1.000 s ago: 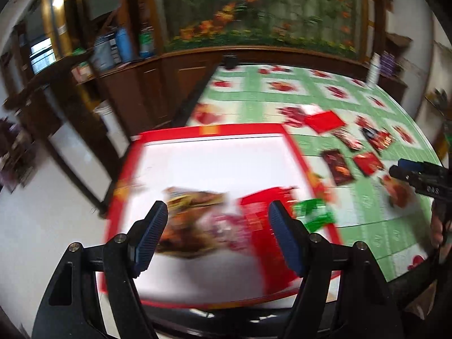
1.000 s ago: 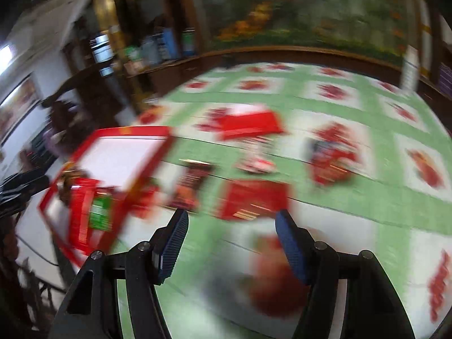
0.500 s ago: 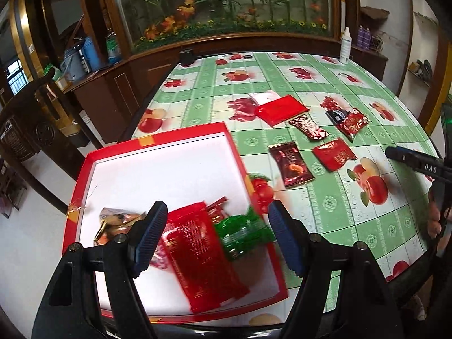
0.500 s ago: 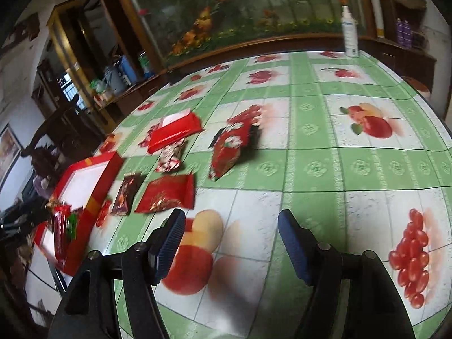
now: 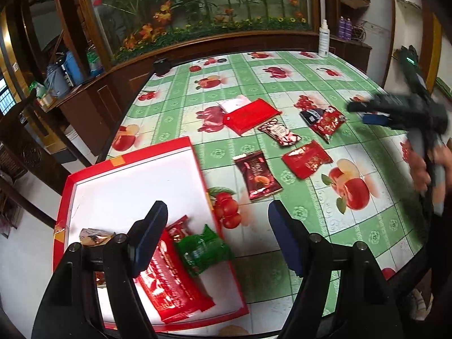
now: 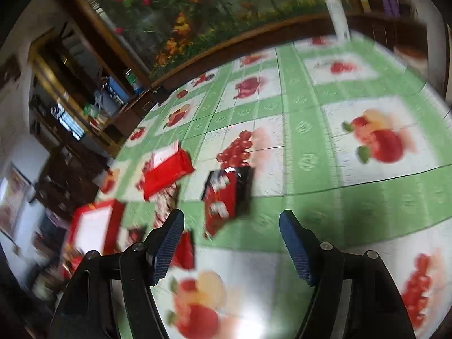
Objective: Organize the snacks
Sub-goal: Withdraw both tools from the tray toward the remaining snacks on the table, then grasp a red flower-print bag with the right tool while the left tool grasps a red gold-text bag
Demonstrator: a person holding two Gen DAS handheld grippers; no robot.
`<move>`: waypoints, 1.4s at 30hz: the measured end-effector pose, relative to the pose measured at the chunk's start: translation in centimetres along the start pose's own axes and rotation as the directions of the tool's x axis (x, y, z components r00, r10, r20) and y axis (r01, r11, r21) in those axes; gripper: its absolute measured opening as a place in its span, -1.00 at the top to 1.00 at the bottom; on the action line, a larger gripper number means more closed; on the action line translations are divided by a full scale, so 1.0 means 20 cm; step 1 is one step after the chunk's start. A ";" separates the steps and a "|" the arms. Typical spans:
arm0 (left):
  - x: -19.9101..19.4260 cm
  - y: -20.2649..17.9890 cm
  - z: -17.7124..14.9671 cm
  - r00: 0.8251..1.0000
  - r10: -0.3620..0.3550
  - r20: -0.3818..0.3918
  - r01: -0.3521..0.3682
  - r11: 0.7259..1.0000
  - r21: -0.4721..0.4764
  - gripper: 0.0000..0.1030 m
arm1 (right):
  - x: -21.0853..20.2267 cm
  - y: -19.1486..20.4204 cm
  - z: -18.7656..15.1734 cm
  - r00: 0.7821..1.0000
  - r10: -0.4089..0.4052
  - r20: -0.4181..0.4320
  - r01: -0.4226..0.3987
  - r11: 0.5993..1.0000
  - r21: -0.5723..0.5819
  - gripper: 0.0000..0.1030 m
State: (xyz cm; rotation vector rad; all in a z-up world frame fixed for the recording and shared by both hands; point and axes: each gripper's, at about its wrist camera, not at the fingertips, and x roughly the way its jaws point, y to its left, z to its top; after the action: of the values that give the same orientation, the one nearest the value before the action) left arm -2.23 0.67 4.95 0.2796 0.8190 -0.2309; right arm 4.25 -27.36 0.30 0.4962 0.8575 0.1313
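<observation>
A red tray (image 5: 127, 155) with a white floor holds a long red packet (image 5: 172, 288), a green packet (image 5: 202, 250) and a brownish packet (image 5: 93, 236). My left gripper (image 5: 216, 237) hangs open and empty over the tray's right rim. Several packets lie loose on the green fruit-print tablecloth: a dark red one (image 5: 257, 175), a bright red one (image 5: 306, 158), a striped one (image 5: 278, 132), a red-and-black one (image 5: 325, 120) (image 6: 226, 197) and a flat red box (image 5: 251, 115) (image 6: 166, 169). My right gripper (image 6: 233, 243) (image 5: 358, 113) is open and empty, just short of the red-and-black packet.
A hand (image 5: 423, 166) holds the right gripper at the table's right side. A white spray bottle (image 5: 323, 39) stands at the far edge. Dark wooden cabinets (image 5: 93, 107) and a planter wall lie beyond the round table's rim (image 5: 395, 268).
The left gripper has drifted right from over the tray's packets to its right rim. The right gripper has swung right and rolled, bringing the red-and-black packet in front of it.
</observation>
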 end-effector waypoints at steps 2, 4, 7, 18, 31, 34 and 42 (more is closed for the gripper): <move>0.00 -0.02 0.00 1.000 -0.011 -0.002 0.011 1.000 0.004 -0.43 | 0.09 -0.01 0.05 0.998 0.037 -0.041 -0.034 0.997 0.070 -0.40; 0.00 -0.03 0.00 1.000 -0.014 -0.005 0.014 1.000 0.009 -0.43 | 0.18 0.00 0.07 0.995 0.074 -0.072 -0.065 0.992 0.110 -0.40; 0.01 -0.06 0.00 1.000 -0.017 -0.010 0.017 1.000 0.018 -0.43 | 0.26 0.00 0.06 0.992 0.063 -0.109 -0.049 0.990 0.130 -0.32; 0.14 -0.17 0.03 0.996 -0.081 -0.048 0.081 0.997 -0.008 -0.43 | 0.20 -0.15 0.05 0.992 0.049 -0.118 -0.029 0.987 0.160 0.50; 0.32 -0.45 0.22 0.989 -0.129 -0.068 0.129 0.992 -0.005 -0.43 | 0.03 -0.42 0.06 0.991 0.050 -0.121 -0.021 0.972 0.233 0.43; 0.39 -0.53 0.26 0.991 -0.111 -0.070 0.113 0.993 0.029 -0.43 | 0.03 -0.44 0.06 0.991 0.060 -0.121 -0.029 0.970 0.241 0.40; 0.61 -0.61 0.28 0.979 -0.155 -0.134 0.166 0.984 0.071 -0.42 | 0.05 -0.43 0.05 0.990 0.063 -0.125 -0.033 0.972 0.232 0.41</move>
State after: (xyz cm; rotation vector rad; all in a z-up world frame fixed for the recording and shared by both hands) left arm 5.98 -13.73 -2.31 0.3081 0.9618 -0.4020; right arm 4.98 -34.96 -3.87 0.7316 0.9962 0.1110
